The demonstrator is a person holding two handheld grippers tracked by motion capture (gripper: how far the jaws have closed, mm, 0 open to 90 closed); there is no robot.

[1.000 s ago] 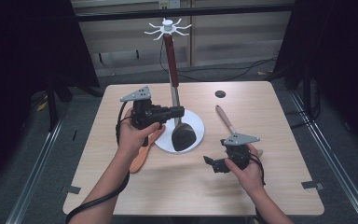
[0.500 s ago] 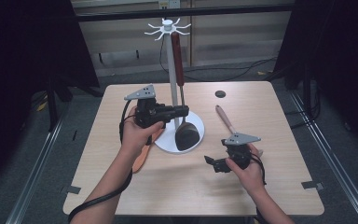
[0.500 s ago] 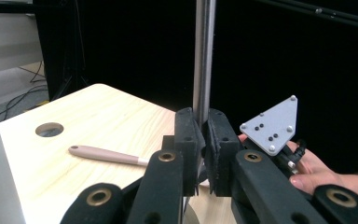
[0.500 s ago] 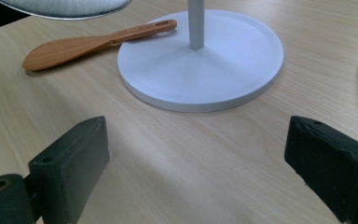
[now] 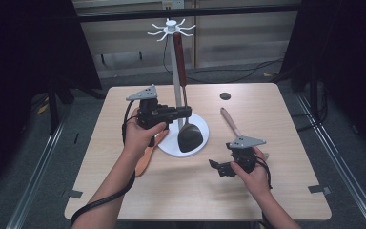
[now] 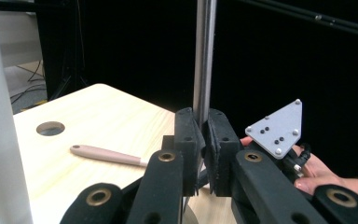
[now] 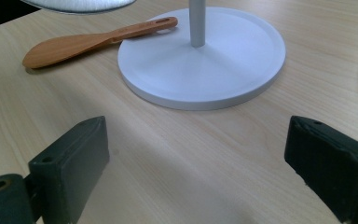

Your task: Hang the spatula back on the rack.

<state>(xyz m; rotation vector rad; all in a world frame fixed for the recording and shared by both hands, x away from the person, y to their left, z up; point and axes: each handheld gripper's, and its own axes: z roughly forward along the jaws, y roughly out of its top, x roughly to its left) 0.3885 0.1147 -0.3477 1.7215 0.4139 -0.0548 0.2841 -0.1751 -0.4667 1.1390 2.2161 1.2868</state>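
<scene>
Ladle [image 5: 189, 136] hung from rack [image 5: 174, 28], bowl over base at 6 o'clock; steel shaft [image 6: 204, 56] clamped by left tongs [image 5: 187, 112] to steady hooking. Right tongs [image 5: 215, 167] open, idle at 4 o'clock on desk [image 5: 276, 119].

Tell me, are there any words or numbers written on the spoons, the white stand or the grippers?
None: no word, number or brand can be read.
The white stand, the dark ladle that the left gripper holds by its metal stem, the orange spatula, the pink-handled utensil, the table and the grey plate on the right gripper all look plain.
</scene>
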